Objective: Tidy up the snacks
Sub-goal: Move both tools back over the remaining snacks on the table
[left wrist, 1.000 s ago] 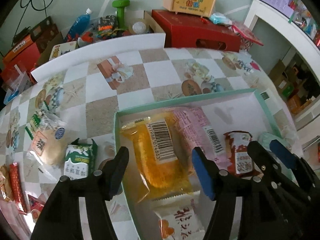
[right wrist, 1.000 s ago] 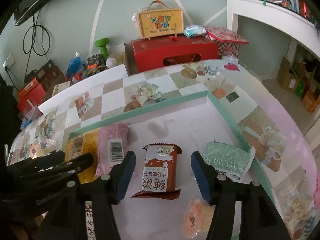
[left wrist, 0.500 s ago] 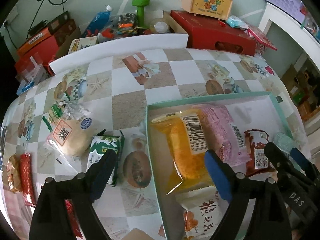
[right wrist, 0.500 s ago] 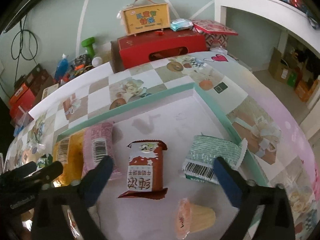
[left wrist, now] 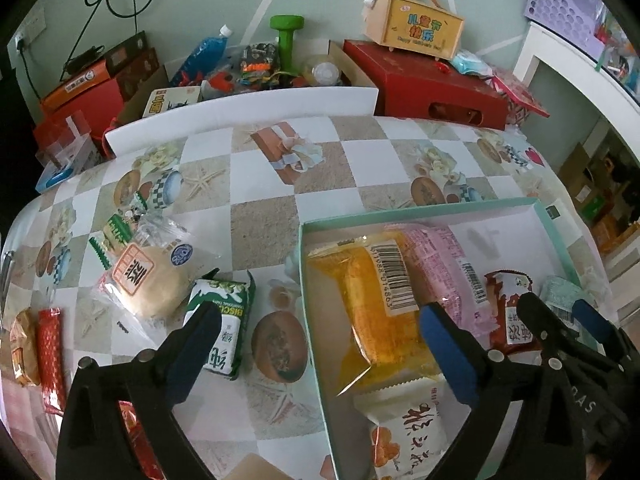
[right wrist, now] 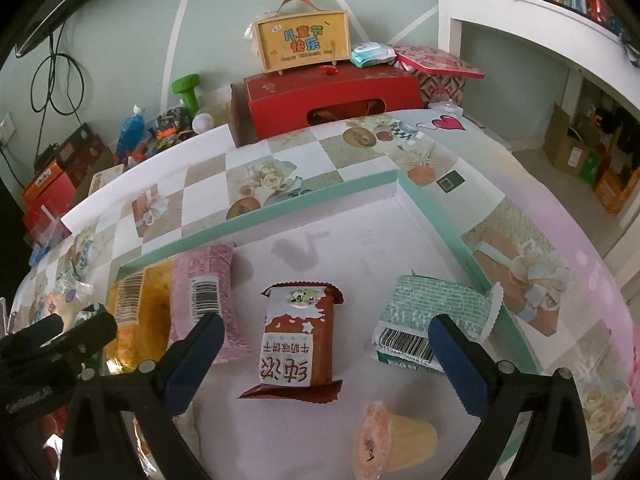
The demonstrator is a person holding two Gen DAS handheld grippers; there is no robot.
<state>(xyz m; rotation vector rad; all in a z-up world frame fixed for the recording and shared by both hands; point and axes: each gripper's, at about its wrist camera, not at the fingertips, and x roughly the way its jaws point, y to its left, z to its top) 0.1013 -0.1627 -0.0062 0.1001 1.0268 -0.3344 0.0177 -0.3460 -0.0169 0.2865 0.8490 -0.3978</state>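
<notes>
Both hand-held grippers are spread wide and holding nothing. In the left wrist view, the left hand-held gripper [left wrist: 316, 348] fills the bottom of the frame, its left finger over the green biscuit pack [left wrist: 222, 322] out on the desk [left wrist: 264, 236] and its right finger over the orange packet [left wrist: 378, 308] inside the mint-edged box [left wrist: 310, 280]. That box takes up the lower right of the frame. Inside it, the orange packet lies right next to a pink packet [left wrist: 444, 264], with a white packet [left wrist: 408, 436] below them at the bottom edge and a brown biscuit pack [left wrist: 510, 312] further right, partly hidden behind the right hand-held gripper [left wrist: 560, 312] poking in from the lower right. Outside the box on the left there's a round bun in a clear bag [left wrist: 148, 280] just beside the green biscuit pack, plus a red stick [left wrist: 50, 360] near the left edge. In the right wrist view, the right hand-held gripper [right wrist: 326, 340] straddles the brown biscuit pack [right wrist: 298, 344] in the middle of the box [right wrist: 436, 220] without touching it. The pink packet [right wrist: 206, 296] sits to the left, a teal packet [right wrist: 432, 316] to the right against the box wall, and a jelly cup [right wrist: 394, 436] lies on its side at the bottom. A red gift box [right wrist: 328, 100] sits at the back, in the upper middle of the frame.
</notes>
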